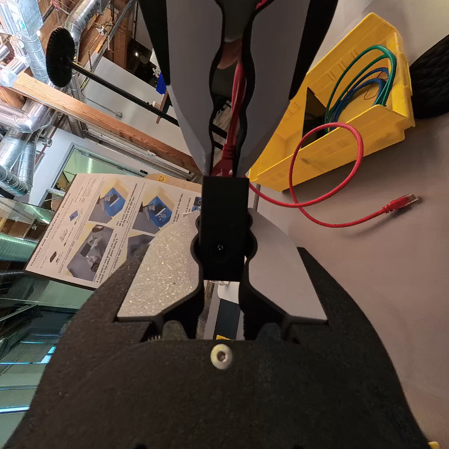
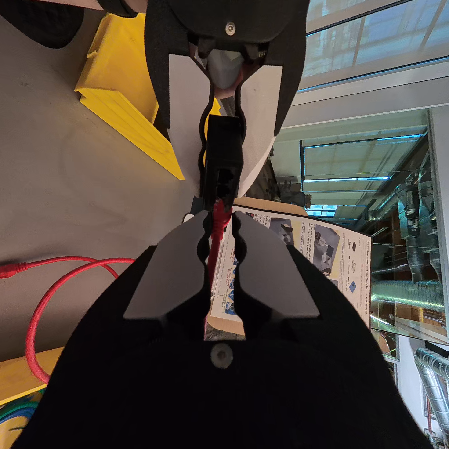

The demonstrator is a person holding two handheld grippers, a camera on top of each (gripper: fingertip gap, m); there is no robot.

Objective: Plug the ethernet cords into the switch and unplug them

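red cord meets the switch, other cords wait in the bin

the left gripper [image 1: 224,218] is clamped on the black ethernet switch [image 1: 224,228], holding it between its pale pads straight ahead of its camera. facing it, the right gripper [image 2: 220,213] is closed around the red ethernet cord [image 2: 215,247] just behind the red plug [image 2: 220,210], whose tip sits at the port row on the switch's near face. whether the plug is fully seated cannot be told. two ports beyond it look empty in the right wrist view.

to the right of the left gripper, the cord's slack loops over the grey table [image 1: 364,315] and its free end [image 1: 401,202] lies loose. the green and blue cords [image 1: 364,80] are coiled in the yellow bin [image 1: 340,150] beyond. an instruction sheet [image 1: 97,226] leans to the left.

judging from this, the task is early: one cord is at its port, the others untouched, and all unplugging remains.
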